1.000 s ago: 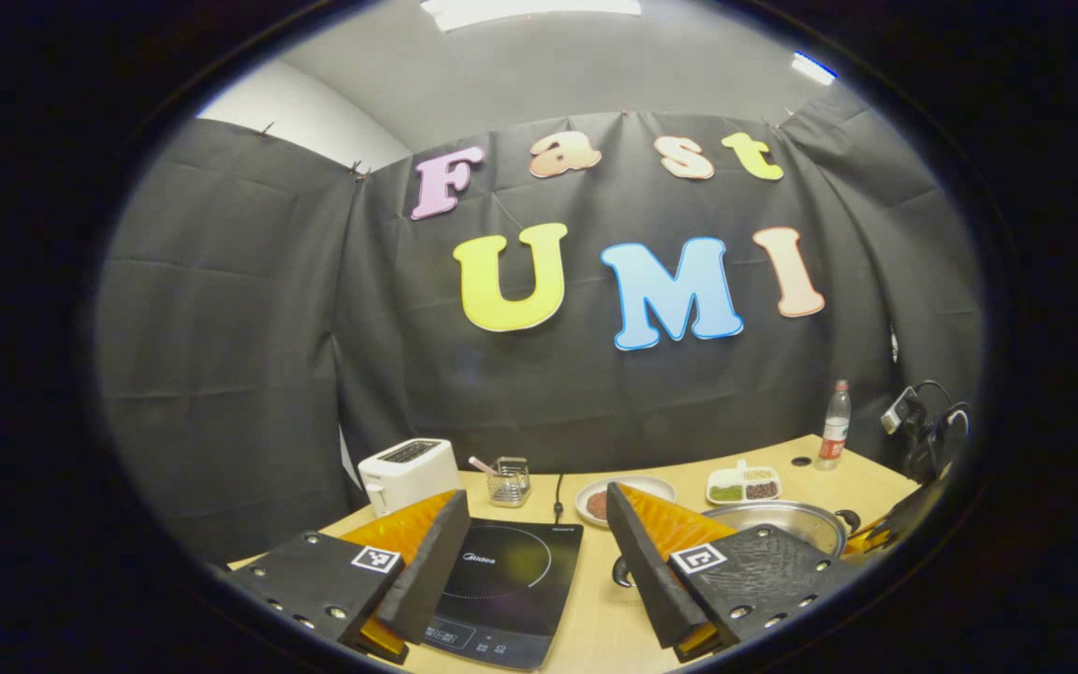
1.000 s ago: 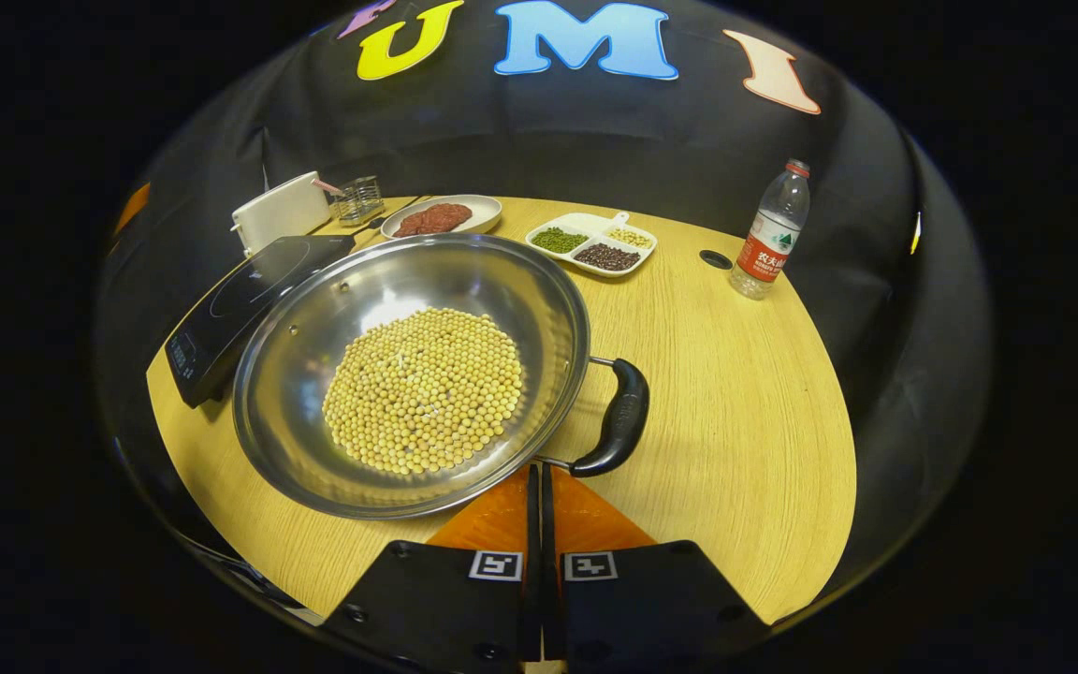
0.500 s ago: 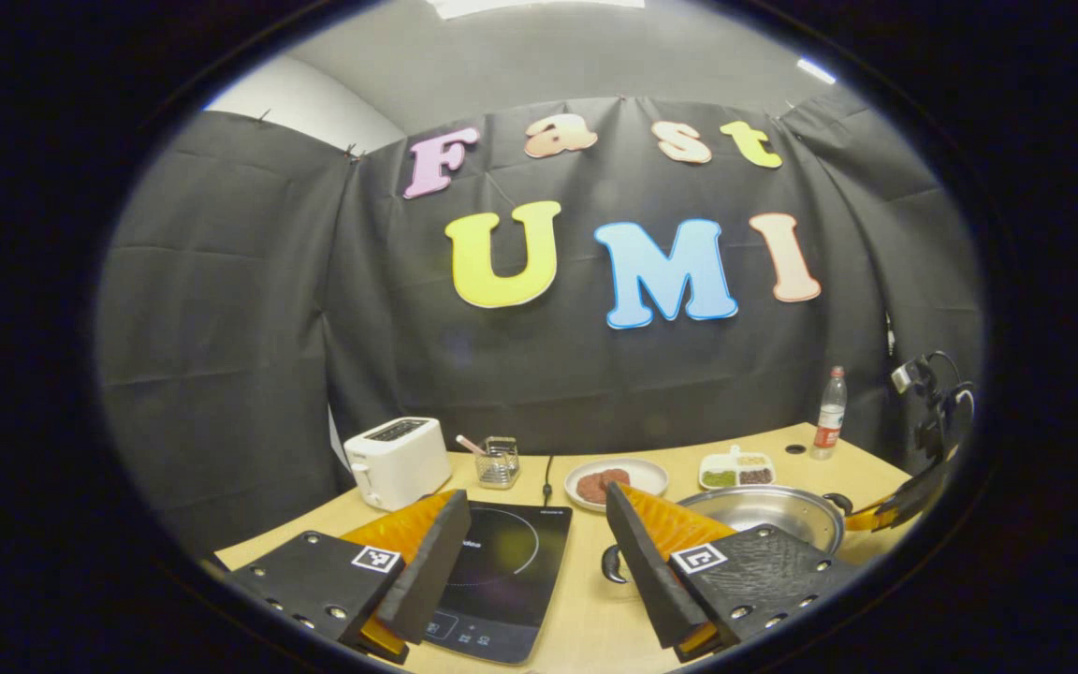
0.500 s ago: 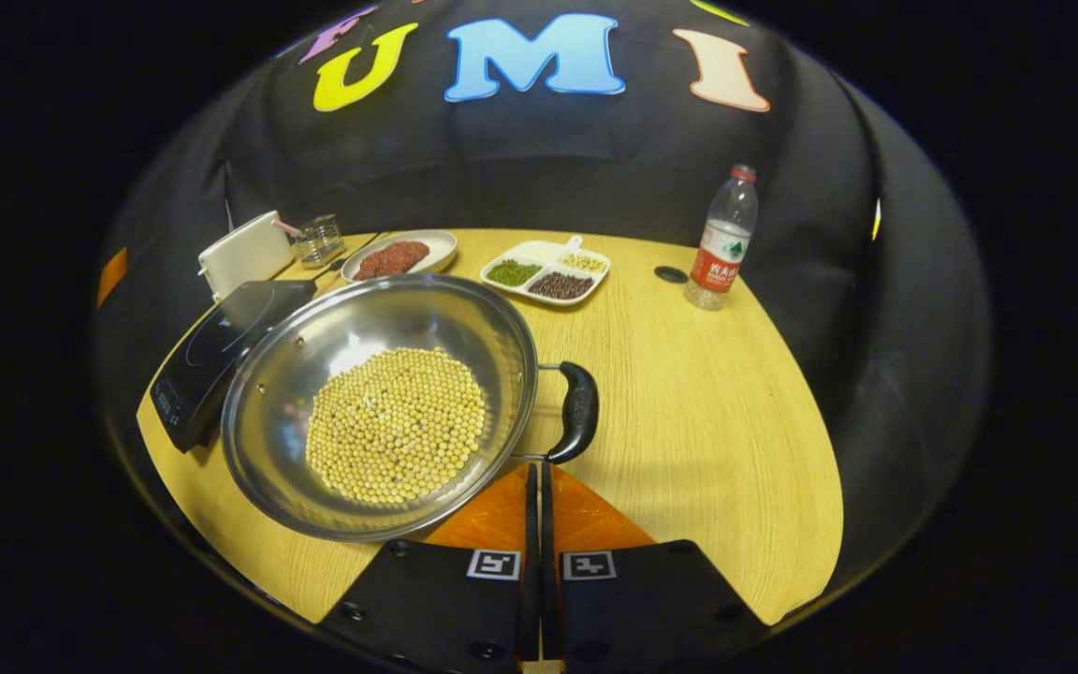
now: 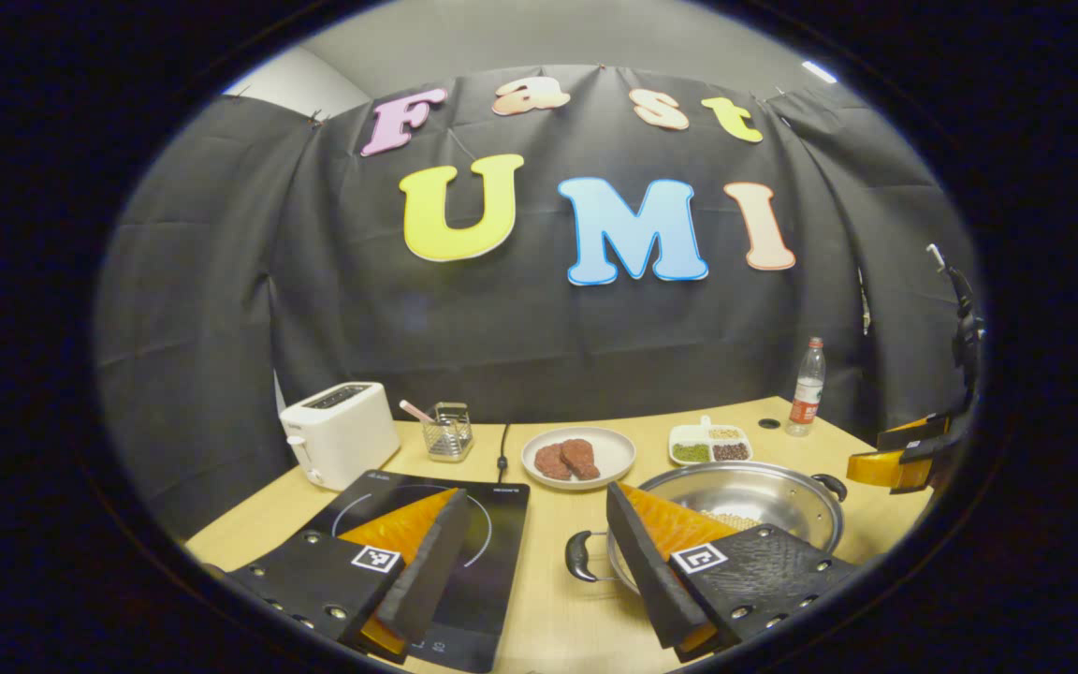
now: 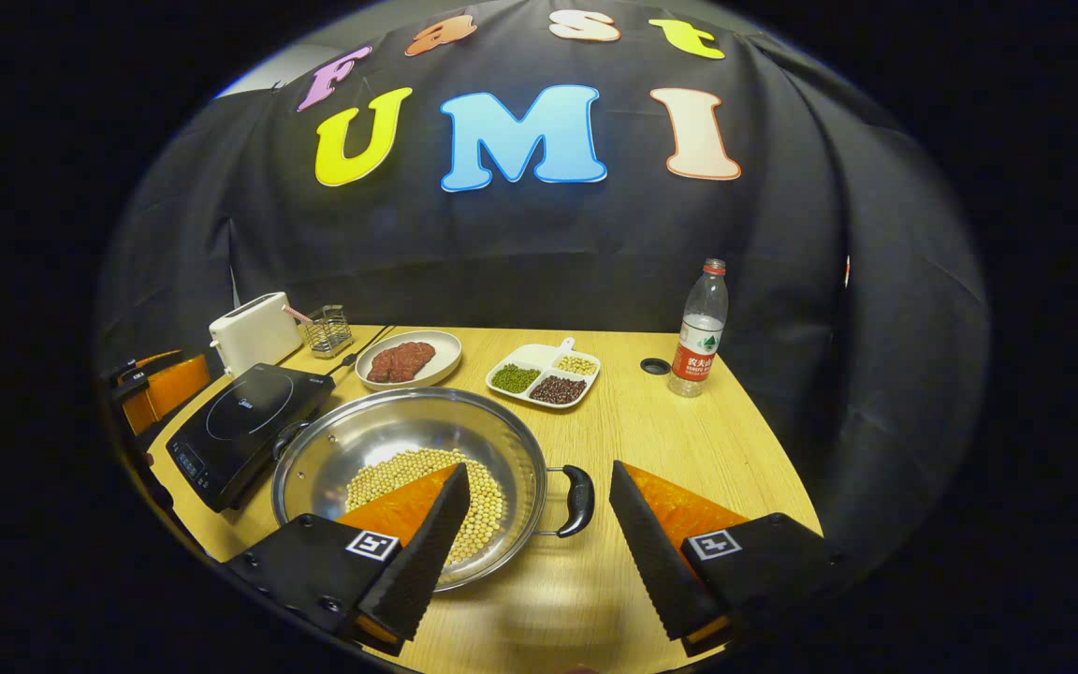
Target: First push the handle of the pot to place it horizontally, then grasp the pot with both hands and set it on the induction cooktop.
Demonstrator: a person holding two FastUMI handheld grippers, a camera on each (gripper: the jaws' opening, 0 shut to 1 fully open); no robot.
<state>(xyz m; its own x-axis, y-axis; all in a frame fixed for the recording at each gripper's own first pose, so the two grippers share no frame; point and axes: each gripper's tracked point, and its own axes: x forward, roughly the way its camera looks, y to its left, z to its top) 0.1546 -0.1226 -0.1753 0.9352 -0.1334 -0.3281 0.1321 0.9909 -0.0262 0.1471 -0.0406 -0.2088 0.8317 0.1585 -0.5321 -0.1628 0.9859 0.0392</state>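
A steel pot (image 6: 389, 431) holding soybeans (image 6: 408, 468) stands on the wooden table, just right of the black induction cooktop (image 6: 240, 426). Its two black handles point left (image 6: 288, 435) and right (image 6: 578, 499). In the right gripper view my right gripper (image 6: 539, 471) is open, and the right handle lies between its fingers, untouched. In the left gripper view my left gripper (image 5: 536, 494) is open above the gap between the cooktop (image 5: 502, 520) and the pot (image 5: 745, 491), with the pot's left handle (image 5: 578, 554) near its right finger. Each gripper also shows at the edge of the other's view.
Along the back of the table stand a white toaster (image 6: 254, 329), a wire holder (image 6: 328, 329), a plate of meat (image 6: 408, 358), a divided dish of beans (image 6: 544, 374) and a water bottle (image 6: 700, 328). A round cable hole (image 6: 655, 366) sits beside the bottle.
My right gripper went from shut to open and drew back. The pot turned so that its handles lie left and right. The left gripper pulled back and looks lower, still open.
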